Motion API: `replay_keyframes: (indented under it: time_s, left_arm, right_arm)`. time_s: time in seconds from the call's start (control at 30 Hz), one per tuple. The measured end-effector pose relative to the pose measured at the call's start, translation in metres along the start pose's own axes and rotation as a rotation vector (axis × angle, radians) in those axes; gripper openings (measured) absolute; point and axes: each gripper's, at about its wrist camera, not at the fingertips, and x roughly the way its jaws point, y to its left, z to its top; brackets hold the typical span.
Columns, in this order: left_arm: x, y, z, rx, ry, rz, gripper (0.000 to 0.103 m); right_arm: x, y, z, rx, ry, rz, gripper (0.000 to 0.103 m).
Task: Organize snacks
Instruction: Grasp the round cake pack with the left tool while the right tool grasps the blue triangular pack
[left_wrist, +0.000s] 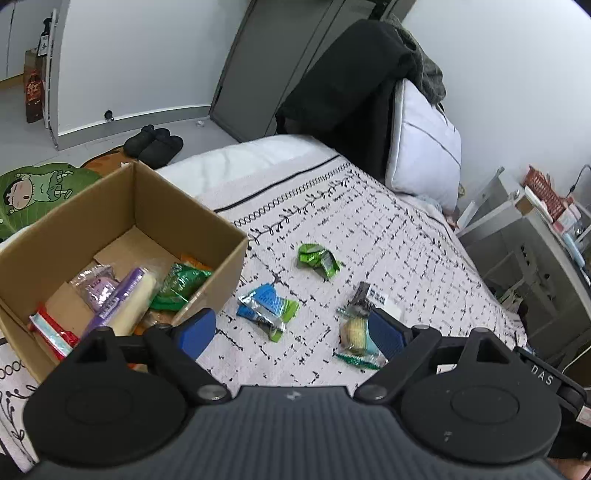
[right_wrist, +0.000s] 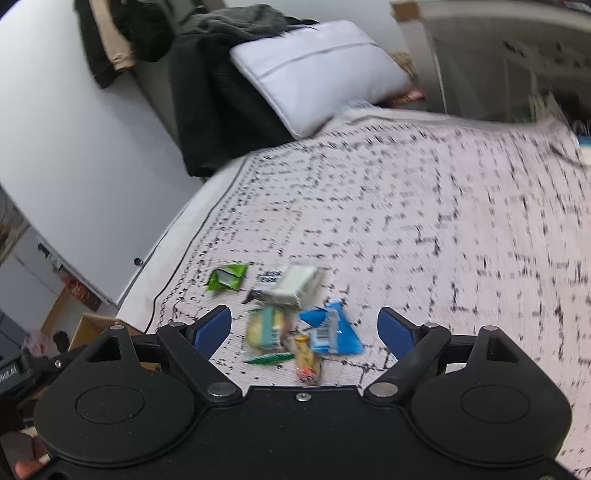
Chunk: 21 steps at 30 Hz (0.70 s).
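While both my left gripper (left_wrist: 291, 332) and right gripper (right_wrist: 304, 328) hung wide open and empty over the bedspread (left_wrist: 369, 229), I judged the loose snack packets (left_wrist: 267, 304) beside the cardboard box (left_wrist: 207, 229) light, crinkly and slippery, best pinched across their sealed ends.

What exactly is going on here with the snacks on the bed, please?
A person is sorting snack packets off a patterned bedspread into a cardboard box. The box already holds several packets. The left gripper and right gripper both hover with jaws open and empty. A green packet, blue packet and cracker packet still lie loose.
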Motion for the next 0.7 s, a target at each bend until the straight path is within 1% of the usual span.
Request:
replay_keyframes:
  time_s: [0.07, 0.13, 0.23, 0.3, 0.4, 0.47, 0.6, 0.7]
  left_arm:
    - [0.007, -0.003, -0.002, 0.003, 0.015, 0.007, 0.089]
    - [0.016, -0.008, -0.002, 0.001, 0.024, 0.003, 0.089]
    - [0.028, -0.018, -0.003, 0.027, 0.026, -0.001, 0.089]
    - [0.036, -0.024, -0.003, 0.037, 0.029, 0.002, 0.089]
    - [0.048, -0.03, -0.004, 0.038, 0.05, -0.009, 0.089]
    - [0.054, -0.036, -0.006, 0.052, 0.063, -0.012, 0.089]
    - [0.067, -0.048, -0.007, 0.075, 0.059, -0.02, 0.088]
    - [0.084, -0.058, -0.004, 0.084, 0.071, -0.033, 0.086]
  right_arm:
    - [0.002, -0.004, -0.001, 0.01, -0.003, -0.018, 0.086]
    - [0.004, -0.008, -0.001, 0.018, -0.003, -0.006, 0.085]
    - [0.01, -0.014, -0.001, 0.032, 0.002, 0.005, 0.085]
    - [0.017, -0.019, -0.003, 0.039, 0.01, 0.007, 0.083]
    - [0.03, -0.024, -0.003, 0.045, 0.034, 0.01, 0.077]
    - [0.037, -0.028, -0.002, 0.049, 0.047, 0.015, 0.076]
    - [0.051, -0.031, 0.001, 0.048, 0.074, 0.035, 0.076]
    - [0.058, -0.034, 0.001, 0.06, 0.095, 0.056, 0.071]
